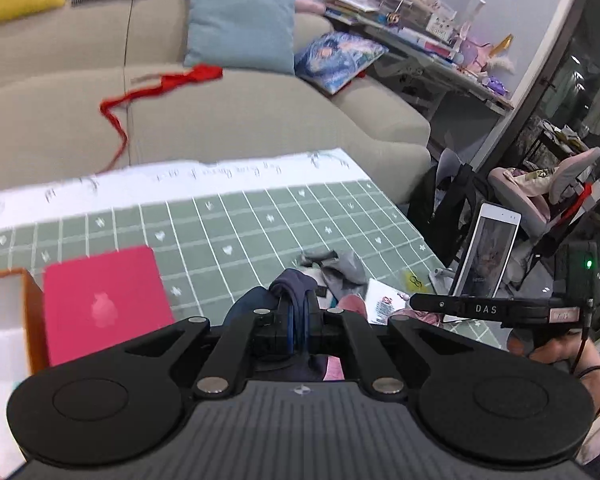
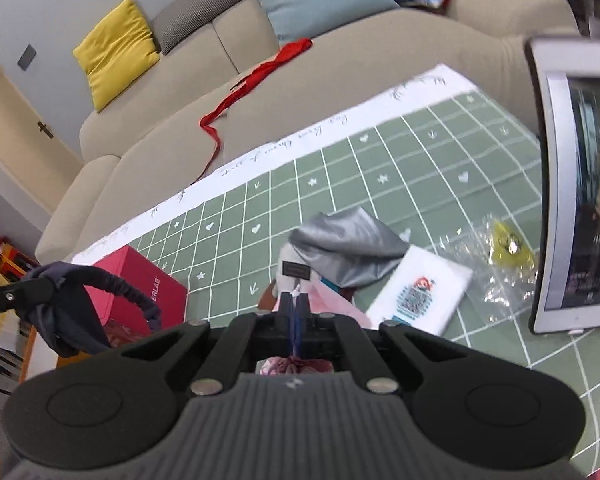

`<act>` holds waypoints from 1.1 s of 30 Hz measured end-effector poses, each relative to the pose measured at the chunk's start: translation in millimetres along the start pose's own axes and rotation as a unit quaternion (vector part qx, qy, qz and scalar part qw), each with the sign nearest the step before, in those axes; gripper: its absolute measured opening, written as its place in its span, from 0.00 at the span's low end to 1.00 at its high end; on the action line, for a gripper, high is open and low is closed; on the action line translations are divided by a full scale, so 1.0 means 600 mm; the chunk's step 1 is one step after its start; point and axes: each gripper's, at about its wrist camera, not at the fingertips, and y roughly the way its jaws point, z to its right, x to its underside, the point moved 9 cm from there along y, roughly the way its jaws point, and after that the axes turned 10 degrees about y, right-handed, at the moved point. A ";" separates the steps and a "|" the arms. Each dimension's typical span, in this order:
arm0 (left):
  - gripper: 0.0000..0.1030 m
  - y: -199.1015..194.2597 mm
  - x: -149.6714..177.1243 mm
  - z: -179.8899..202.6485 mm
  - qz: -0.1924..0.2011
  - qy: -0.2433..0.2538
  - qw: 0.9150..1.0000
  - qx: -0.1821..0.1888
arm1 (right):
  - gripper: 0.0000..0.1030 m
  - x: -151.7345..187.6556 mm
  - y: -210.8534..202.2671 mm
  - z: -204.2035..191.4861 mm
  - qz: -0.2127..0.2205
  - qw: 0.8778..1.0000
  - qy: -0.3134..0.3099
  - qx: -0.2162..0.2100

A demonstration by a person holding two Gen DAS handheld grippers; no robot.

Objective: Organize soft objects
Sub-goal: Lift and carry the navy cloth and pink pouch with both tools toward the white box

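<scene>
- Dark navy garment (image 2: 66,312) is hanging clamped in the left gripper (image 1: 296,312), above the pink box (image 1: 104,304).
- Right gripper (image 2: 296,312) is pinching pink fabric (image 2: 292,364), jaws closed, over the green checked tablecloth (image 2: 380,168).

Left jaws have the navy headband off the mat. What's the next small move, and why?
Probably swing the left gripper toward the pink box beside it: its jaws are shut on the navy headband, which hangs clear of the green mat, and that box looks like the nearest container.
</scene>
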 end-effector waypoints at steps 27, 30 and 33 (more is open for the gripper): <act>0.05 -0.201 -0.025 -0.097 0.083 0.024 0.993 -0.083 | 0.00 -0.045 -0.146 -0.339 0.147 0.984 -0.103 -0.015; 0.05 -0.224 -0.014 -0.128 0.085 0.012 0.991 -0.101 | 0.00 -0.039 -0.147 -0.391 0.144 0.982 -0.120 -0.030; 0.05 -0.246 -0.001 -0.161 0.086 -0.005 0.990 -0.114 | 0.00 -0.026 -0.144 -0.449 0.142 0.979 -0.142 -0.042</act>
